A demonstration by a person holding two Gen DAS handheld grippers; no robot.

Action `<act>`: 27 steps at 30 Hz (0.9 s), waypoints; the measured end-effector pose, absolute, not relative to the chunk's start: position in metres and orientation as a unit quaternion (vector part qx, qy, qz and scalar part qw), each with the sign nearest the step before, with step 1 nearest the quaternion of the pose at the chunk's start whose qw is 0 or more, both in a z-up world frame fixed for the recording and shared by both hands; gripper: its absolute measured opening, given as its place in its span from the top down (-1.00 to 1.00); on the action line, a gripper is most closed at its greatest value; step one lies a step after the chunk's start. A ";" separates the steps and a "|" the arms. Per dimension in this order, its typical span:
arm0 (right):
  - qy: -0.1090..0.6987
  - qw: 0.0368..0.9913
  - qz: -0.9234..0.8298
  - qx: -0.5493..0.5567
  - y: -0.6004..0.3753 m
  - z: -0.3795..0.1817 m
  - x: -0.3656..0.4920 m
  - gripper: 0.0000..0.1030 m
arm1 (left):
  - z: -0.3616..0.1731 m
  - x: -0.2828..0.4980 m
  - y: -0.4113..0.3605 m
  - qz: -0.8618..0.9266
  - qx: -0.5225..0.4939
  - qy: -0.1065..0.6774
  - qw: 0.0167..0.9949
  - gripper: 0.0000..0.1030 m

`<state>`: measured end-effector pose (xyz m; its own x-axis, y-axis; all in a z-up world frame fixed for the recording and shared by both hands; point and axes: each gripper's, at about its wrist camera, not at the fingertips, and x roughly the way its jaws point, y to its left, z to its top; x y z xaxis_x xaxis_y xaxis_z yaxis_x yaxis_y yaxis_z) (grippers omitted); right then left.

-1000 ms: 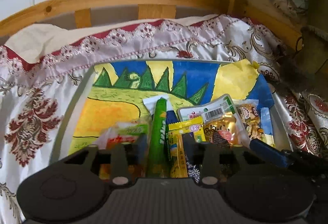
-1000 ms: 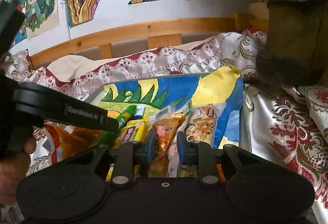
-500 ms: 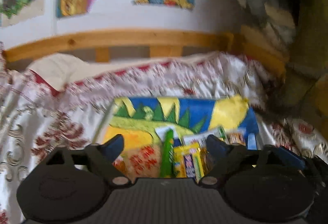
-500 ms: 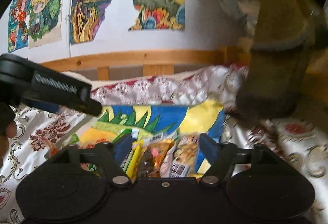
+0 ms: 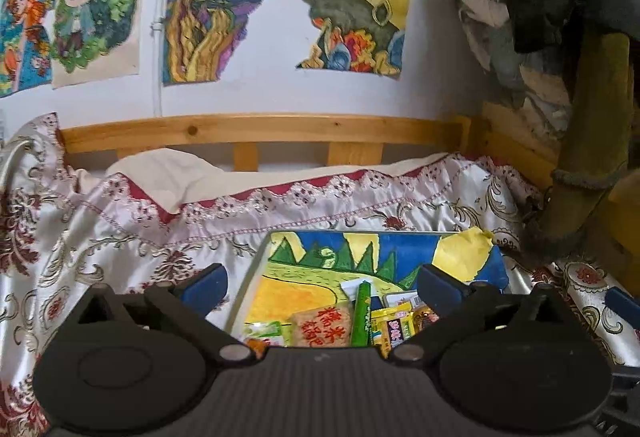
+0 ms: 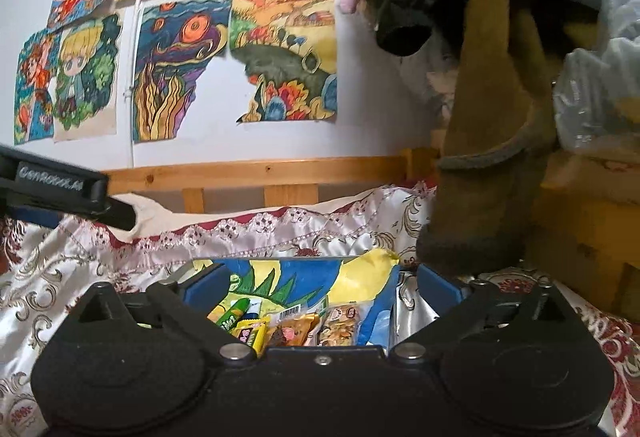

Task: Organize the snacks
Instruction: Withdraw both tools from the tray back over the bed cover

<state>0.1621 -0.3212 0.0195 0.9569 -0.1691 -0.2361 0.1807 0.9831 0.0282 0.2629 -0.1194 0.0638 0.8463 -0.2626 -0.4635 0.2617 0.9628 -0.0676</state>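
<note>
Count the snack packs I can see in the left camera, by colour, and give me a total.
Green: 2, stick and pale pack
Yellow: 1, yellow pack
Orange-brown: 2, cracker pack and golden pack
Clear: 1, barcode pack
Total: 6; more may be hidden behind the left hand-held gripper.

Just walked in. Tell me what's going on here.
A person holding a gripper in each hand is sorting snacks on a bed. The left gripper and right gripper are both open, holding nothing, above a tray lined with a drawing. The packets lie in a row on it, among them a green stick and a yellow packet.
</note>
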 end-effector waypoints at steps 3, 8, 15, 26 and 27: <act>0.110 0.990 -0.087 0.024 -0.317 0.024 0.150 -0.99 | 0.064 0.248 -0.110 -0.128 -0.005 0.232 0.964 -0.99; 0.105 0.990 -0.091 0.034 -0.311 0.030 0.121 -0.99 | 0.062 0.217 -0.092 -0.112 -0.013 0.226 0.968 -0.99; 0.109 0.989 -0.084 0.047 -0.296 0.037 0.075 -0.99 | 0.055 0.166 -0.065 -0.093 -0.031 0.231 0.968 -0.99; 0.108 0.991 -0.071 0.027 -0.258 0.045 -0.001 -0.99 | 0.053 0.089 -0.032 -0.076 -0.026 0.216 0.973 -0.99; 0.110 0.991 -0.070 0.022 -0.256 0.044 -0.004 -0.99 | 0.053 0.082 -0.029 -0.076 -0.023 0.215 0.973 -0.99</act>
<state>-0.0045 -0.2556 0.0439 0.9660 -0.1338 -0.2210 0.1437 0.9892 0.0289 0.0824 -0.0295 0.0535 0.8956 -0.1585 -0.4156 0.1391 0.9873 -0.0769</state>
